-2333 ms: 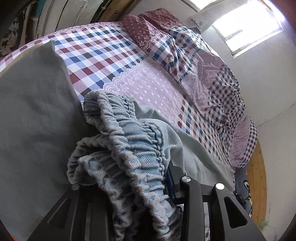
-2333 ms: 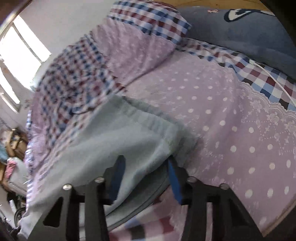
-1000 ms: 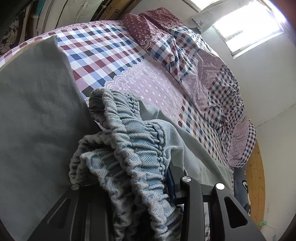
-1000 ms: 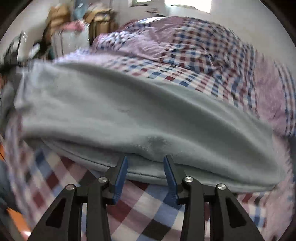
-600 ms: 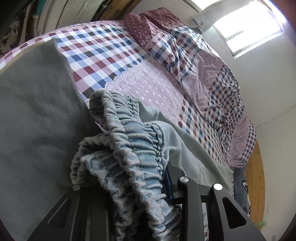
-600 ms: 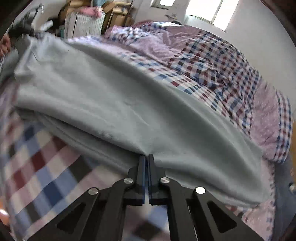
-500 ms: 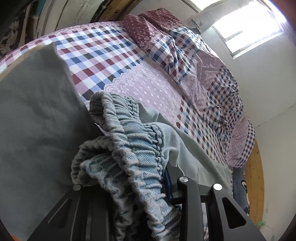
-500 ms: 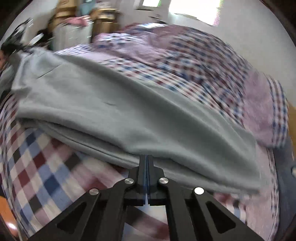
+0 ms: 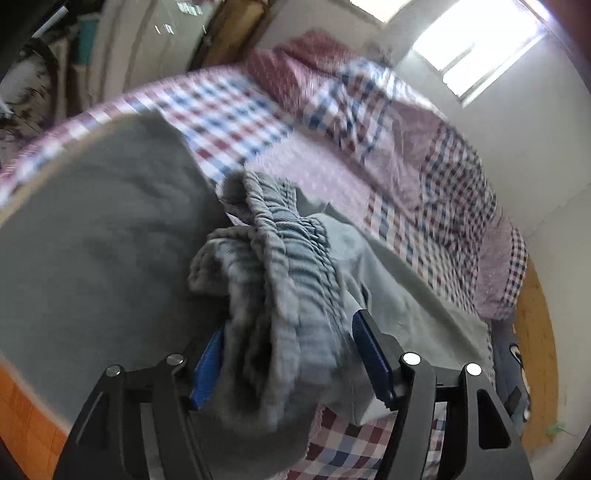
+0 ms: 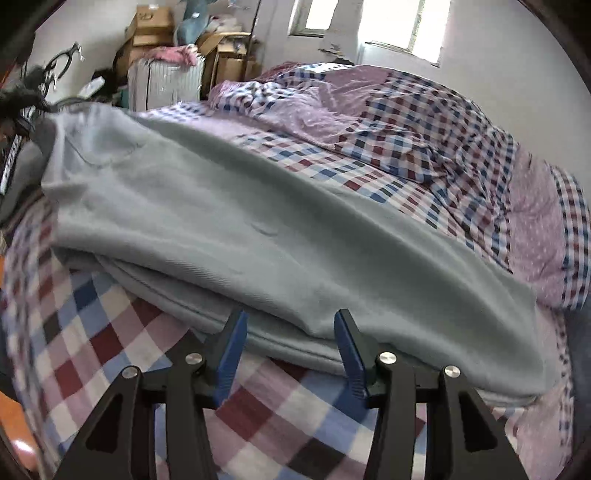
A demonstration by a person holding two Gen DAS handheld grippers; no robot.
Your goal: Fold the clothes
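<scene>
On my left wrist camera, the left gripper (image 9: 288,354) has its blue pads spread wide. The gathered waistband (image 9: 291,258) of the grey-blue trousers (image 9: 399,295) bulges up between them, and I cannot tell whether either pad presses the cloth or the bunch just rests there. From the waistband, the trousers run away to the right across the bed (image 9: 229,118), over its checked sheet. A flat grey cloth (image 9: 96,236) fills the picture left of the waistband. Beyond the waistband a rumpled quilt (image 9: 424,147) is heaped along the far side of the bed, below a bright window (image 9: 476,48).

On my right wrist camera, the right gripper (image 10: 290,334) stands wide open with nothing between its fingers. The trousers (image 10: 277,229) lie in folded layers across the bed (image 10: 96,354), and their near folded edge sits just beyond my fingertips, close to them but not between them. The quilt (image 10: 424,140) is piled behind the trousers. At the room's back wall, further behind the trousers, cardboard boxes (image 10: 151,22) stand stacked; I cannot see into them. A pale suitcase (image 10: 166,83) stands shut below the boxes with pink cloth (image 10: 173,55) on top.
</scene>
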